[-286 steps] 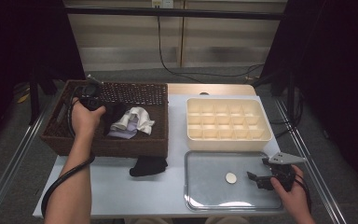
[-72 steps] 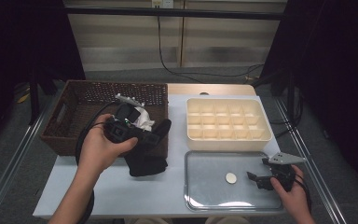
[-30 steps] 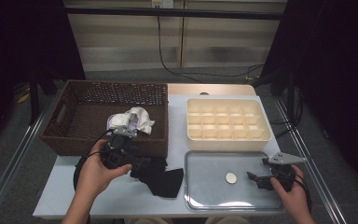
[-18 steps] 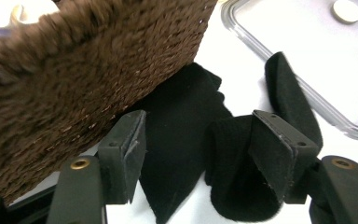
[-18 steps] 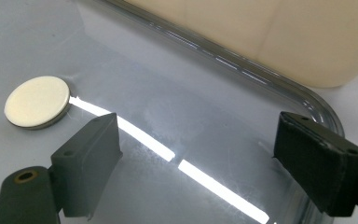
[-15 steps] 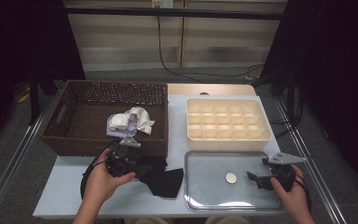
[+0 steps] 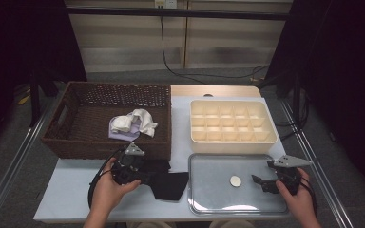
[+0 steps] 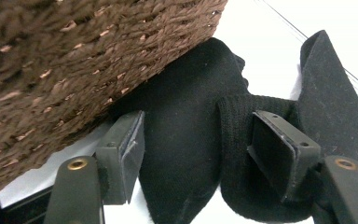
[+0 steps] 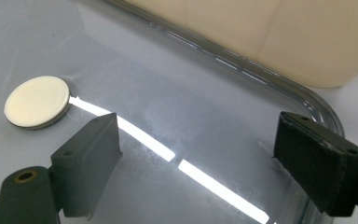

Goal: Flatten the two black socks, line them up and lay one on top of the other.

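Observation:
A black sock (image 7: 168,183) lies on the white table in front of the brown wicker basket (image 7: 76,142), its toe reaching the metal tray's left edge. My left gripper (image 7: 145,173) rests low over the sock's near end. In the left gripper view its jaws stand open around the sock (image 8: 186,121), whose ribbed cuff lies against the right-hand jaw, close under the basket wall (image 8: 51,70). My right gripper (image 7: 260,183) hovers open over the tray (image 7: 209,199), right of a small cream disc (image 7: 235,180). In the right gripper view the disc (image 9: 37,101) lies beyond the left jaw.
White and lilac cloths (image 7: 133,123) lie inside the basket. A cream compartment box (image 7: 233,123) stands behind the tray, its wall (image 9: 284,32) near the tray's rim (image 9: 270,84). A cable loops on the table by the left hand.
The left gripper left the basket, carried the black sock forward and set it down on the table beside the tray. Over the last half second it barely moved. The right gripper stayed still.

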`<action>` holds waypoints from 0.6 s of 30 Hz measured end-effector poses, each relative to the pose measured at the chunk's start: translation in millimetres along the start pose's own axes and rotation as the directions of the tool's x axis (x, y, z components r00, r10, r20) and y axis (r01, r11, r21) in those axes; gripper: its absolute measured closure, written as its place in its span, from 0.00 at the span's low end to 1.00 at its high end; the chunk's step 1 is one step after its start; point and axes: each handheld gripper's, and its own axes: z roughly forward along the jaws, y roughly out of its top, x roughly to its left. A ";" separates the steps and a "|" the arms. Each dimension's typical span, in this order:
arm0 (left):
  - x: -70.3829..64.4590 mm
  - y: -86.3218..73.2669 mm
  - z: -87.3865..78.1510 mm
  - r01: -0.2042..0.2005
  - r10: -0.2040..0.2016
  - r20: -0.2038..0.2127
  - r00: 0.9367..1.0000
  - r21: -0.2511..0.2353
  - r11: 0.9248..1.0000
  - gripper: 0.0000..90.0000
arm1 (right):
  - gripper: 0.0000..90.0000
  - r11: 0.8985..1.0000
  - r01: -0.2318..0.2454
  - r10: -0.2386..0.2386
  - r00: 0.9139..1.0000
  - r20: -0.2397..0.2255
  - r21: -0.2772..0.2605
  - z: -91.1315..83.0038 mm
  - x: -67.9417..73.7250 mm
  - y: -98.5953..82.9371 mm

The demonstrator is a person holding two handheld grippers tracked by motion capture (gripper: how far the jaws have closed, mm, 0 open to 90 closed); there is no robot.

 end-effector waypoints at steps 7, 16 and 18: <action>-0.2 -5.2 3.2 0.008 -0.008 0.010 1.000 -0.024 1.000 0.38 | 0.16 1.000 -0.001 0.001 1.000 -0.002 0.000 0.0 -0.1 0.0; -2.7 -8.0 10.1 -0.004 0.004 0.007 1.000 -0.024 1.000 0.36 | 0.16 1.000 -0.002 0.002 1.000 -0.003 0.000 0.0 0.1 0.0; -3.4 -8.5 11.4 -0.003 0.003 0.003 1.000 -0.025 1.000 0.36 | 0.16 1.000 -0.001 0.001 1.000 -0.001 0.000 0.1 0.0 0.0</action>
